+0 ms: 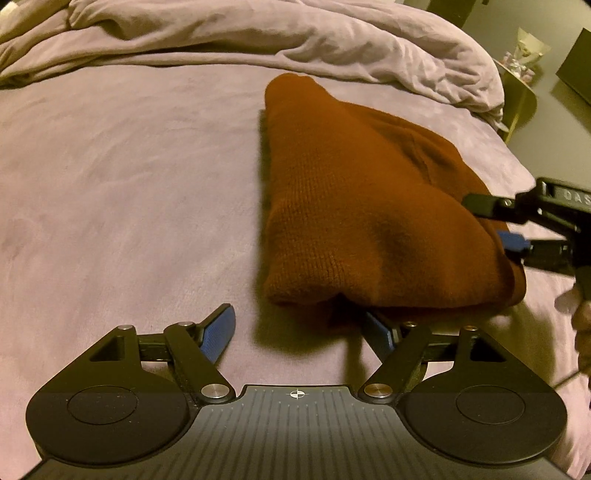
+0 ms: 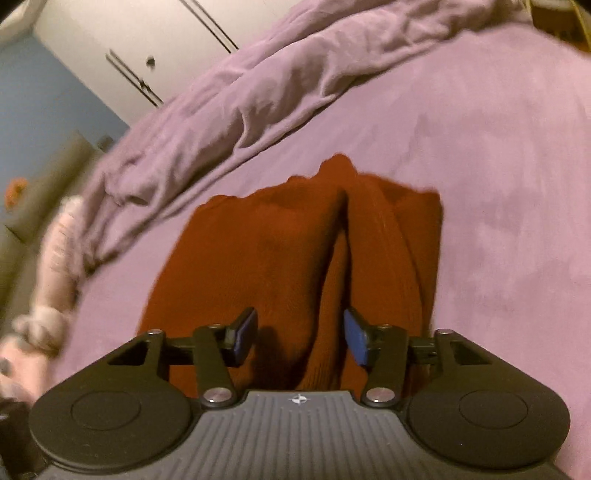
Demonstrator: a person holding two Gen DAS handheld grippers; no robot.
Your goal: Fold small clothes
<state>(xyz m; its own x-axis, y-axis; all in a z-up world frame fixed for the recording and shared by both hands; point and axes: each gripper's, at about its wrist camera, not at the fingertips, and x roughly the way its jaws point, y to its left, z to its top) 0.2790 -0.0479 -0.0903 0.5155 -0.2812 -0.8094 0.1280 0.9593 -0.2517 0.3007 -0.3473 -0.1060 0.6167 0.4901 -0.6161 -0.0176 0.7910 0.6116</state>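
Note:
A rust-brown knitted garment lies folded in a long bundle on the lilac bed sheet. My left gripper is open just in front of its near end; the right finger's tip is hidden under the fabric edge. My right gripper shows at the bundle's right side, jaws apart against the knit. In the right wrist view the right gripper is open, low over the garment, with a raised fold running between its fingers.
A rumpled lilac duvet is bunched along the far side of the bed. The bed's right edge drops to the floor near a small yellow-green side table. A pale fluffy thing hangs at the bed edge in the right wrist view.

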